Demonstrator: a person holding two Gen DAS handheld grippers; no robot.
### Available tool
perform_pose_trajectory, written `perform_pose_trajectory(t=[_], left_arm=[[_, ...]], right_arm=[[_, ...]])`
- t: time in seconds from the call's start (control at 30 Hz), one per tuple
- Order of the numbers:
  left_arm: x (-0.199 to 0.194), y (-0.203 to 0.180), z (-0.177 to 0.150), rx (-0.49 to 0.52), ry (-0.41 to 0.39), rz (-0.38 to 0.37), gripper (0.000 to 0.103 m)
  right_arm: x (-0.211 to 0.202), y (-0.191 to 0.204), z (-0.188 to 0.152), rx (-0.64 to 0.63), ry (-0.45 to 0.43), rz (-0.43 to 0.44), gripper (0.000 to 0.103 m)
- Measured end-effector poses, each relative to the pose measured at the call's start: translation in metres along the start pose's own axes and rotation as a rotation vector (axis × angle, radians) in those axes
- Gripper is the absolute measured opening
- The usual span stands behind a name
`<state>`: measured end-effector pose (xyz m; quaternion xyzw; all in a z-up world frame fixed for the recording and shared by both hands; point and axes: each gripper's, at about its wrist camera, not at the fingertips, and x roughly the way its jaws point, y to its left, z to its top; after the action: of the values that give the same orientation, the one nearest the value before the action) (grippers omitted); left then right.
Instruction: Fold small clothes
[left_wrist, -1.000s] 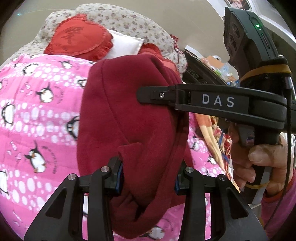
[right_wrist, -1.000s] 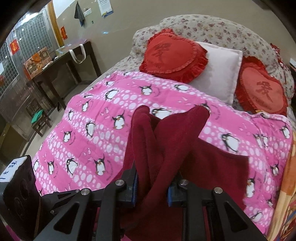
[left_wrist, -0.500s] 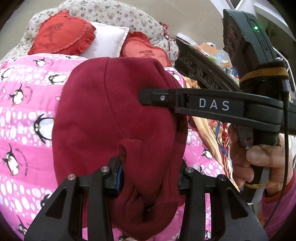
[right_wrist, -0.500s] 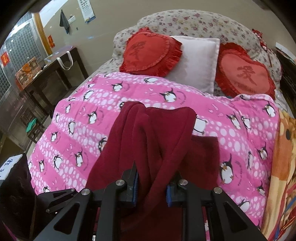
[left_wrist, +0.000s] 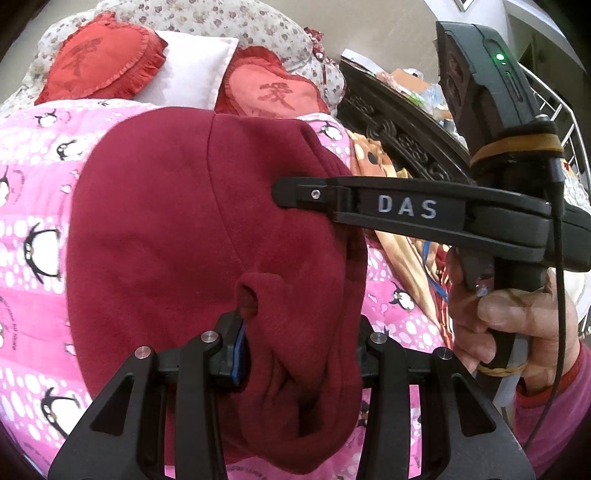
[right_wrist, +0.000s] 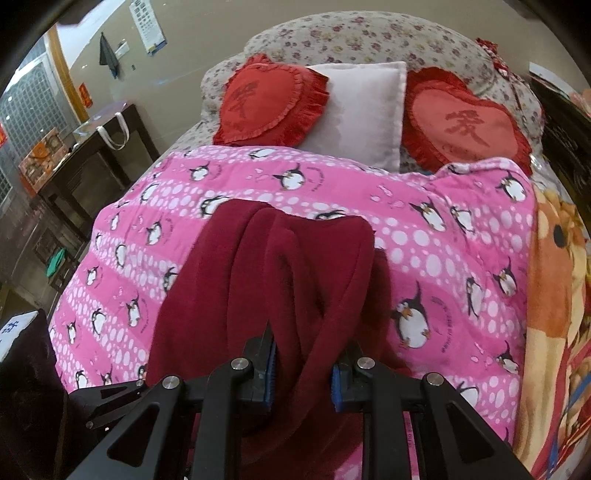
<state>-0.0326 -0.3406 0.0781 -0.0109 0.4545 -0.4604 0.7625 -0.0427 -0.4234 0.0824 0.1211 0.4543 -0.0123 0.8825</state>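
A dark red fleece garment hangs bunched over a pink penguin-print quilt on a bed. My left gripper is shut on a thick fold of it. My right gripper is shut on another fold of the same garment, which drapes forward in ridges toward the quilt. In the left wrist view the right gripper's finger marked DAS reaches in from the right against the cloth, held by a hand.
Two red heart cushions and a white pillow lie at the bed's head. An orange cartoon blanket lies along the right edge. A dark carved headboard is at the right, a dark side table at the left.
Both grippers have carried the garment toward the head of the bed; the cushions and pillow come more into view. Both grips are unchanged.
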Motion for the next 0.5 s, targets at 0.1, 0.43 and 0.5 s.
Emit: perform_pose_trajectory(t=[0.1, 0.43, 0.5], left_arm=[[0.012, 0.0, -0.001, -0.021, 0.023, 0.005, 0.039], [0.004, -0.017, -0.011, 0.021, 0.075, -0.082, 0.061], [-0.003, -0.018, -0.014, 0.037, 0.088, -0.105, 0.061]], right_arm=[[0.014, -0.012, -0.004, 0.035, 0.017, -0.018, 0.021], [0.026, -0.025, -0.016, 0.078, 0.008, -0.041, 0.031], [0.021, -0.03, -0.018, 0.107, 0.005, -0.047, 0.04]])
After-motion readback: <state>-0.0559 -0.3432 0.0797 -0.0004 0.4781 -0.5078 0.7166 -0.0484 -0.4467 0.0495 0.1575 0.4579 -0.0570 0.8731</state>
